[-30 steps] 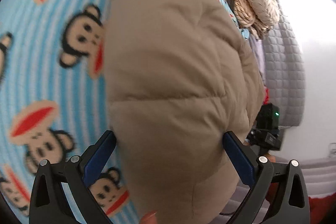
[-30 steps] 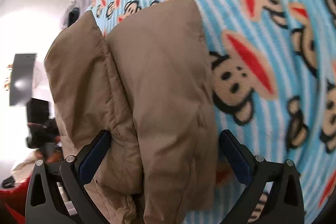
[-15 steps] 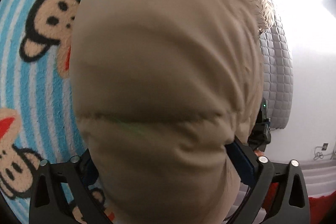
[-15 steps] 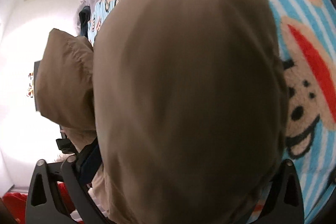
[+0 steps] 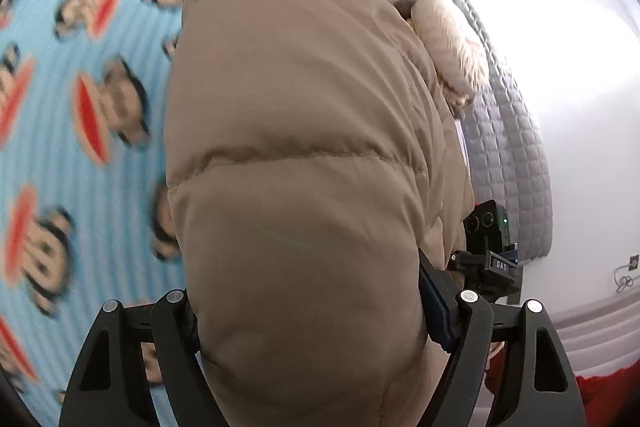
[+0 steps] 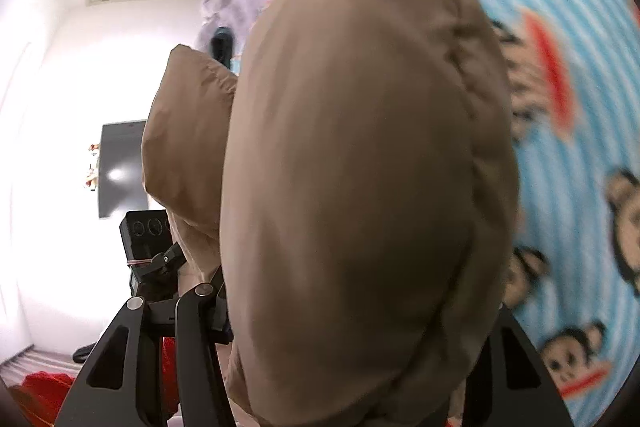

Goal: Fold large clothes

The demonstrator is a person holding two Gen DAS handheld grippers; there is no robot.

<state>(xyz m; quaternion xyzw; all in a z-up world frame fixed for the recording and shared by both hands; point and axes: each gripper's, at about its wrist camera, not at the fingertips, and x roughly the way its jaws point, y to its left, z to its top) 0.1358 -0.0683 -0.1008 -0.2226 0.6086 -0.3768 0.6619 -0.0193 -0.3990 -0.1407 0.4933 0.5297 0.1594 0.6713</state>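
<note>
Both tongs are clenching the tan puffer jacket (image 5: 304,155), which is bulging between the left tongs (image 5: 310,311) and the right tongs (image 6: 352,311) above the monkey-print blanket (image 5: 52,131). A black device (image 5: 490,259) beside it is showing "DAS".

bedding: blue striped monkey-print blanket (image 5: 92,163) covering the bed, blurring
quilt: grey quilted cover (image 5: 516,155) hanging beside white wall (image 5: 580,67)
light: glaring, washing out walls
wall item: dark panel (image 6: 122,169) hanging
floor: red fabric (image 6: 44,397) lying low
</note>
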